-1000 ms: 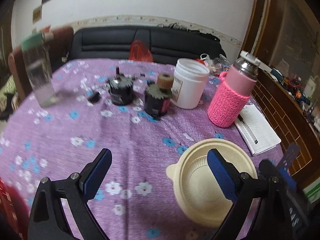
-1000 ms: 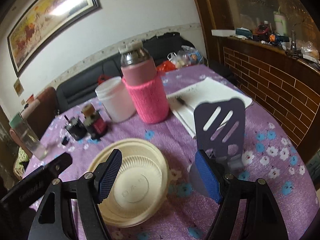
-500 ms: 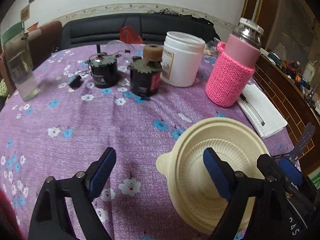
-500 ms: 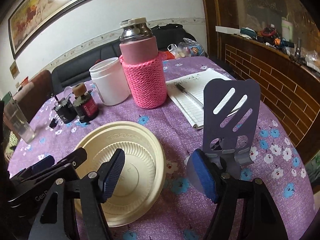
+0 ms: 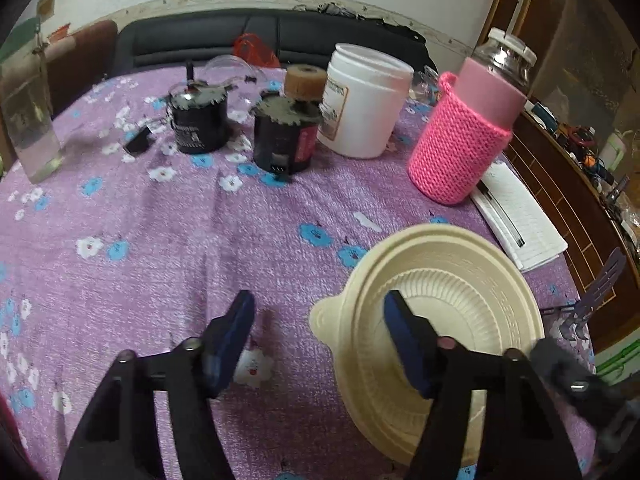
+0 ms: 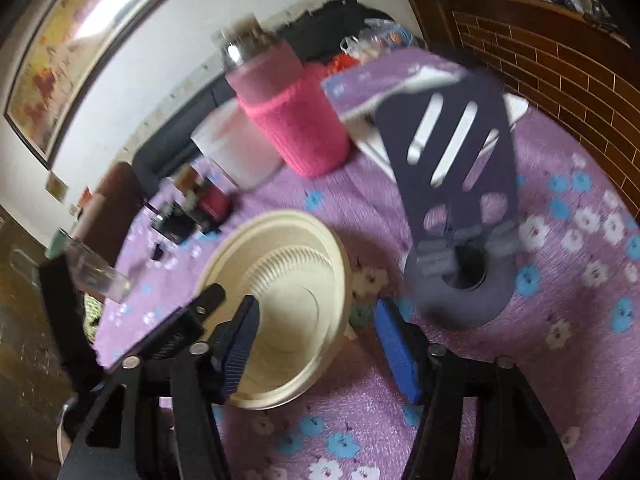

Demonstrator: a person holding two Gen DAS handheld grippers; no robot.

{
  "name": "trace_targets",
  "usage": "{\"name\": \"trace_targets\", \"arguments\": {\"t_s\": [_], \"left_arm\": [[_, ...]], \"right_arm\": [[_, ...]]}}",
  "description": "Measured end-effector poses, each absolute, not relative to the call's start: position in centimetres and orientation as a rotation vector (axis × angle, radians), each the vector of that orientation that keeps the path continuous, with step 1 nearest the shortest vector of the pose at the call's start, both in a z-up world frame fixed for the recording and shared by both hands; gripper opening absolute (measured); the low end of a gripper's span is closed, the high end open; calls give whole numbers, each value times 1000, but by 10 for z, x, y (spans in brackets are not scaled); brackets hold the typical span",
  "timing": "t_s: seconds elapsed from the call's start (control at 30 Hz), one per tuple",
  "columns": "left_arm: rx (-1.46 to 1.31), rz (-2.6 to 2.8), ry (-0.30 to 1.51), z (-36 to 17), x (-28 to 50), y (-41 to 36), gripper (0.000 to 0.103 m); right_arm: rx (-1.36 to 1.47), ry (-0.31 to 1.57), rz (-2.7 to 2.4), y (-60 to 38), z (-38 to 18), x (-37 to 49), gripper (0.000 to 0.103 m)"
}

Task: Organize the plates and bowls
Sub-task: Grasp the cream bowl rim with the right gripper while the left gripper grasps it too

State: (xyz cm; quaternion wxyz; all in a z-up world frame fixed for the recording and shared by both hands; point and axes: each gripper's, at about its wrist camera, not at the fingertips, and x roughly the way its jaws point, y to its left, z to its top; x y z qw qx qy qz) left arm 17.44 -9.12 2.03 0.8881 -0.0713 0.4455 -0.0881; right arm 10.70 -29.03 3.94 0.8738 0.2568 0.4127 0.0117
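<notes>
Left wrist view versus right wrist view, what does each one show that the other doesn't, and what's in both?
Only the left wrist view shows the pen lying on the notebook, and a small tab on the cream bowl's rim.

Only the right wrist view shows the framed painting on the wall and the slotted purple stand's round base.

Both show the cream bowl, pink knitted bottle, white tub and purple flowered tablecloth.
</notes>
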Motion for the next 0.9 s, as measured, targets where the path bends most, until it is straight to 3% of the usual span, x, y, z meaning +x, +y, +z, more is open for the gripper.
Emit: {"name": "trace_targets", "arguments": {"t_s": [0.2,0.33,0.53,0.63,0.73,0.9], "left_arm": [[-132,-206,933,15,172,-101,61],[-124,-247,954,9,172,-108,46],[-104,-273,955,6,171,-116,32],[-96,-287,955,5,170,-120,22],[-106,-288,955,5,172,-119,14],[-103,-286,951,6,171,-118,13]], "right_arm": [[494,866,-2,-289,19,118,41],[497,883,15,-288,10,122,37],[473,878,0,-286,9,124,35],[478,885,10,-286,7,124,25],[469,882,-5,-284,6,125,24],[476,881,-10,-286,5,125,18]]}}
